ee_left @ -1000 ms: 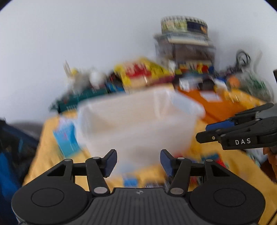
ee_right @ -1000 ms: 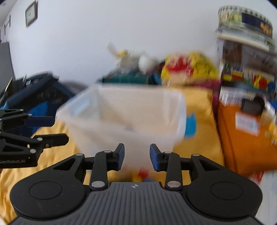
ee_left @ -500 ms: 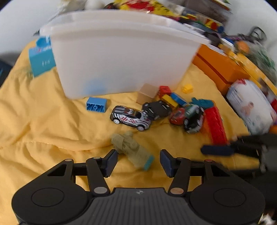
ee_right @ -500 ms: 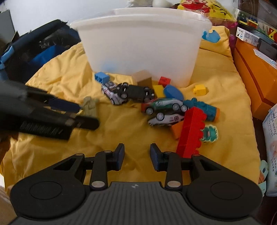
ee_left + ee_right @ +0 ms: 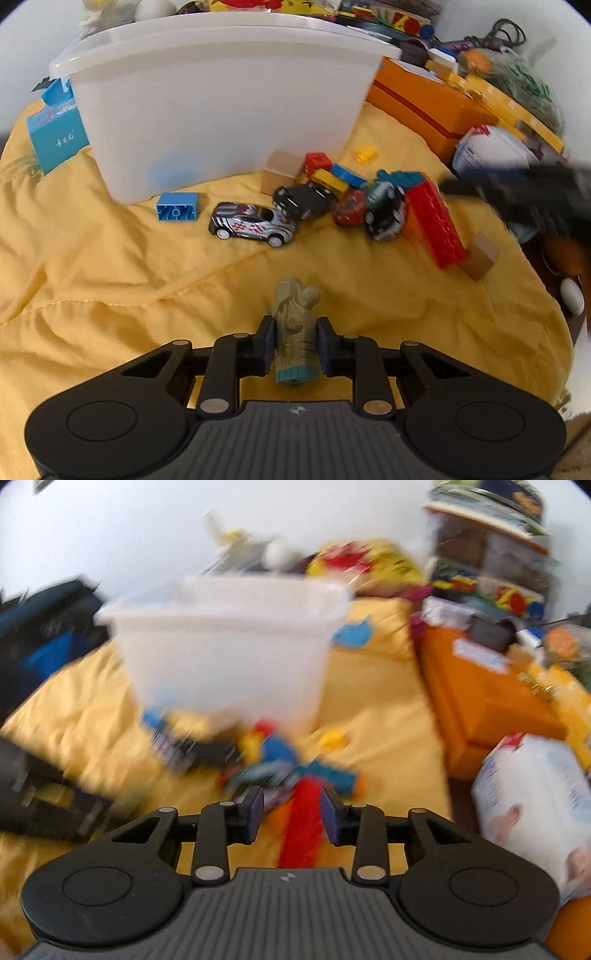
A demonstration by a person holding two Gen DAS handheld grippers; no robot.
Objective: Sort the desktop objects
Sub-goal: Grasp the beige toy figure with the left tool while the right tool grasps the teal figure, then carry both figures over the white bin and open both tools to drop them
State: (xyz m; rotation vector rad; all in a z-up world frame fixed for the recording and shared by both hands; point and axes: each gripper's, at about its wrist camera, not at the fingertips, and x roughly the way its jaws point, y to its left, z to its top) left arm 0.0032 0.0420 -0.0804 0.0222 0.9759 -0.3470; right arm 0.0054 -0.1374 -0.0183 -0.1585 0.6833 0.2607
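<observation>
My left gripper is shut on an olive-green toy figure with a teal base, low over the yellow cloth. Beyond it lie a silver toy car, a black car, a red-and-green car pair, a long red brick and a blue brick, in front of a white plastic bin. My right gripper is open with its fingers on either side of the red brick; that view is blurred.
An orange box stands right of the bin, with a white package beside it. A teal box sits left of the bin. Two tan wooden blocks lie among the toys. A dark bag lies at the far left.
My left gripper moved forward and closed on the olive-green figure. My right gripper moved down and forward until the red brick lies between its fingers.
</observation>
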